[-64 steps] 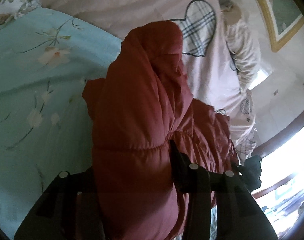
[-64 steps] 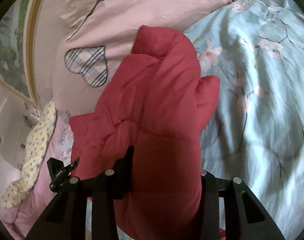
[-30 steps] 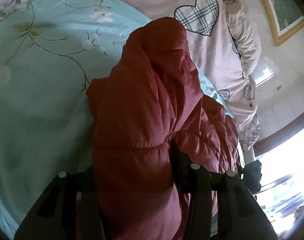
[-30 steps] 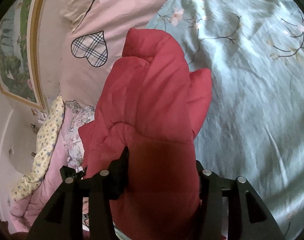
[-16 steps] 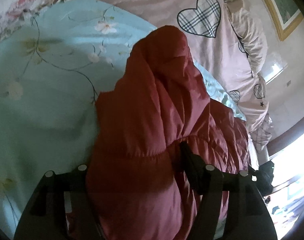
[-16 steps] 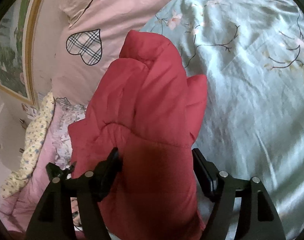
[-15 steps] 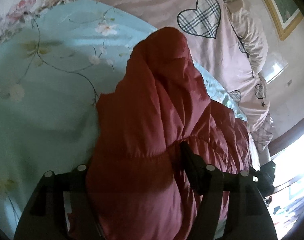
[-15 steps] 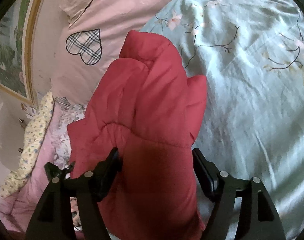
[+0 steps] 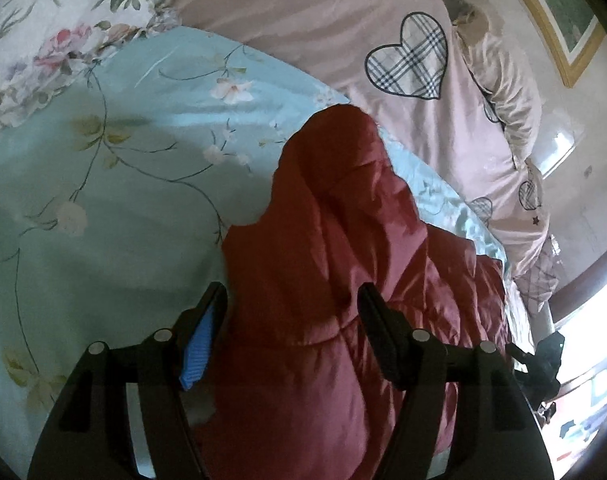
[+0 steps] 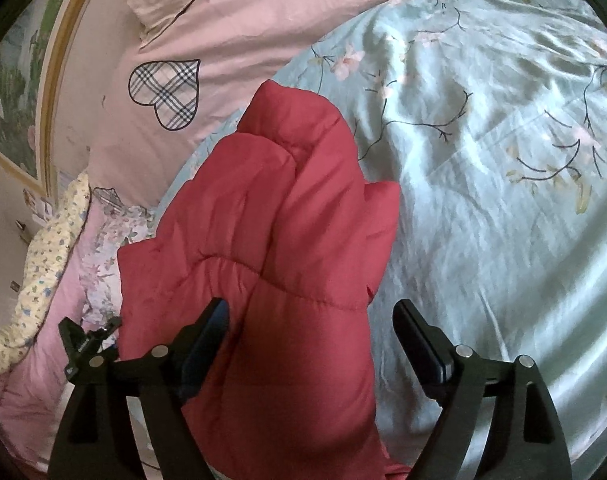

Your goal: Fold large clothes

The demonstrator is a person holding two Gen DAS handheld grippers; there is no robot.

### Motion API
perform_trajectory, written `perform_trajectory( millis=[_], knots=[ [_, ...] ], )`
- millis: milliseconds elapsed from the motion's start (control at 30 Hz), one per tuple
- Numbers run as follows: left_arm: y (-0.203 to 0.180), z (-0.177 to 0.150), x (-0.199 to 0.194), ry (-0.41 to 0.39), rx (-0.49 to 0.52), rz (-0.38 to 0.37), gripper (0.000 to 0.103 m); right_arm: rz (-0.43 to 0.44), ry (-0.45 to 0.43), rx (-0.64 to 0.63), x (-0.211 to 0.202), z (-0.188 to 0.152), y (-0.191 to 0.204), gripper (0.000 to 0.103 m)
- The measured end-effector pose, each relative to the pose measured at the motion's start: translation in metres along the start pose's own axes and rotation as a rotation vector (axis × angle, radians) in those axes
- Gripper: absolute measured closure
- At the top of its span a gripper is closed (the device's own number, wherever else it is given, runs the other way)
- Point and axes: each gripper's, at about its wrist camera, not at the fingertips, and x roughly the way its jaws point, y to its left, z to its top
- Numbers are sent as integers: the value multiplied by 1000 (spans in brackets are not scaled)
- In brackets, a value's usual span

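A red padded jacket [image 9: 335, 248] lies bunched on the light blue flowered bed sheet [image 9: 103, 200]. It also shows in the right wrist view [image 10: 279, 240]. My left gripper [image 9: 293, 300] is open, its jaws spread on either side of the jacket's fabric. My right gripper [image 10: 311, 316] is open too, with the jacket's edge lying between its spread jaws and a gap at the right jaw. The other gripper shows at the edge of each view, beside the jacket.
A pink duvet [image 9: 383, 20] with plaid hearts lies along the headboard side, also in the right wrist view [image 10: 223, 40]. A flowered pillow [image 9: 43, 20] is at the upper left. A framed picture [image 10: 15, 60] hangs on the wall. A bright window [image 9: 591, 340] is at right.
Both grippers have opened: the jaws that were clamped on the red jacket now stand apart. The jacket has sunk lower onto the sheet.
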Motion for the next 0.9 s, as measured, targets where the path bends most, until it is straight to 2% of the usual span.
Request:
perform_trajectory(
  millis=[200, 300, 433, 600, 633, 900],
  knots=[
    [-20, 6, 4, -4, 59, 25, 36, -52, -26, -38, -3, 8, 10, 17],
    [-28, 9, 10, 7, 99, 60, 36, -100, -34, -83, -5, 17, 17, 15],
    [-36, 14, 15, 13, 129, 70, 27, -167, -53, -145, -2, 34, 29, 14],
    [-45, 28, 23, 22, 143, 83, 27, -190, -40, -187, 14, 60, 41, 13],
    [-47, 33, 26, 23, 147, 83, 24, -188, -35, -194, 18, 66, 43, 13],
    [-63, 66, 60, 59, 158, 87, 24, -177, 6, -176, 49, 110, 54, 13]
  ],
)
